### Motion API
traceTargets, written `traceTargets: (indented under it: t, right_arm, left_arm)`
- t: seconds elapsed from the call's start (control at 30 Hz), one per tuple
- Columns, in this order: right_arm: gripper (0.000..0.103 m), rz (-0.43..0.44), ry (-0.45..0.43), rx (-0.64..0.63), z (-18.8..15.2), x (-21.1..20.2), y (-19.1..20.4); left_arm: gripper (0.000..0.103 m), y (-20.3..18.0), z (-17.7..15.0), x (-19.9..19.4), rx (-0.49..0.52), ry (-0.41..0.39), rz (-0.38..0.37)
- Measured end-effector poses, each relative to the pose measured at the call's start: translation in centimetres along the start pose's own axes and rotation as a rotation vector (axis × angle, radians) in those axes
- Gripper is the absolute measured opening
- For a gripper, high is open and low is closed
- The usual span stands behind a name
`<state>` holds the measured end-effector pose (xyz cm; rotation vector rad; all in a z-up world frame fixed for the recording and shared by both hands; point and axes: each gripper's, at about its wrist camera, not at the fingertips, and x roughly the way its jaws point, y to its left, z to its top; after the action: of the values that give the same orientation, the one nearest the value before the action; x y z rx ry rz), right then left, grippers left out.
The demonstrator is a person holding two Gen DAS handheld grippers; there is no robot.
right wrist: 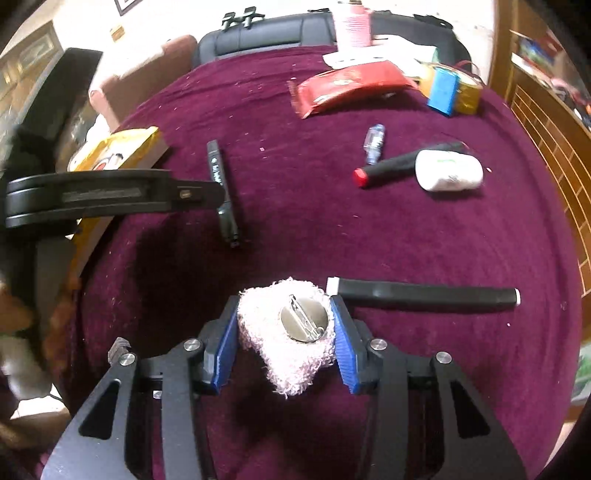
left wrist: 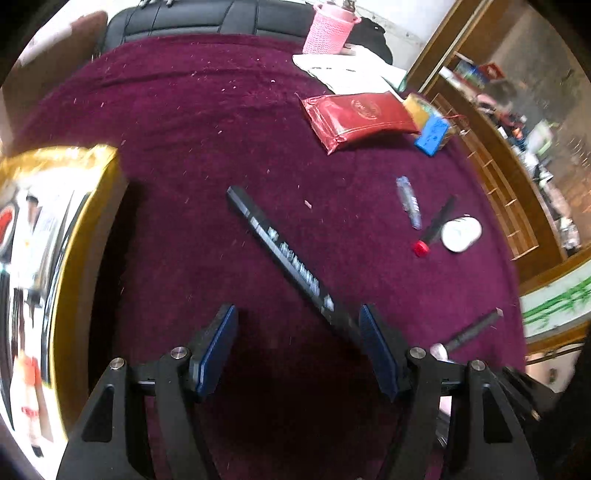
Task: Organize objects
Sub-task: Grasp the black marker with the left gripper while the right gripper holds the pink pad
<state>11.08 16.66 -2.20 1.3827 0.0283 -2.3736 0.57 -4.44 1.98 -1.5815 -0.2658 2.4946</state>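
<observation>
Lying spread over a maroon cloth (right wrist: 369, 240) that covers the worktop are the things to be sorted. The right gripper (right wrist: 284, 332) has its jaws drawn in on both sides of a fluffy pink brooch (right wrist: 273, 354), whose round metal back with a pin clasp faces the camera; the blue pads (right wrist: 343, 347) touch the fluff on each side, so it looks gripped. Just beyond the right pad a black tube with a white cap (right wrist: 424, 293) lies crosswise on the cloth.

The left gripper (left wrist: 299, 347) hangs with its jaws about half open and nothing between the pads. A long black pen with white lettering (left wrist: 280, 254) lies slantwise on the cloth, its near end passing under the tip of the right-hand pad; whether they touch cannot be told. In the right wrist view one finger of that gripper reaches across the pen (right wrist: 221, 184).

Farther back lie a small clear-blue vial (right wrist: 373, 142), a black marker with a red cap (right wrist: 391, 166) and a white roll (right wrist: 448, 171) touching it. Near the far edge are a red foil pouch (right wrist: 347, 88), a blue block (right wrist: 443, 90) on a yellow pack and a pink basket (left wrist: 327, 31). A gold-edged box (left wrist: 74, 258) sits at the left edge.
</observation>
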Motion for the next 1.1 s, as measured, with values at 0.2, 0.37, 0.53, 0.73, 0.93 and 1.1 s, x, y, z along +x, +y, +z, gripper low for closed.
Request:
traceTargets:
  t: [0.2, 0.37, 0.53, 0.73, 0.93, 1.1]
  right_arm:
    - [0.045, 0.027, -0.002, 0.050, 0.0, 0.4, -0.8]
    - [0.045, 0.031, -0.004, 0.052, 0.0, 0.7, -0.8]
    - [0.045, 0.035, -0.007, 0.060, 0.0, 0.7, -0.8]
    - [0.045, 0.002, -0.014, 0.046, -0.1, 0.8, -0.1]
    - [0.043, 0.028, -0.045, 0.068, 0.0, -0.1, 0.3]
    - [0.043, 0.057, -0.072, 0.061, 0.7, -1.6, 1.4]
  left_arm:
    - [0.062, -2.6, 1.2, 2.5, 0.157, -0.040, 0.180]
    - [0.082, -3.1, 0.5, 3.0, 0.224, -0.066, 0.180]
    - [0.037, -3.2, 0.0, 2.3, 0.271, -0.114, 0.136]
    - [0.011, -2.7, -0.9, 1.2, 0.284, -0.095, 0.049]
    - [0.011, -1.8, -1.8, -1.4, 0.242, -0.141, -0.013]
    - [0.011, 0.2, -2.8, -5.1, 0.186, -0.186, -0.067]
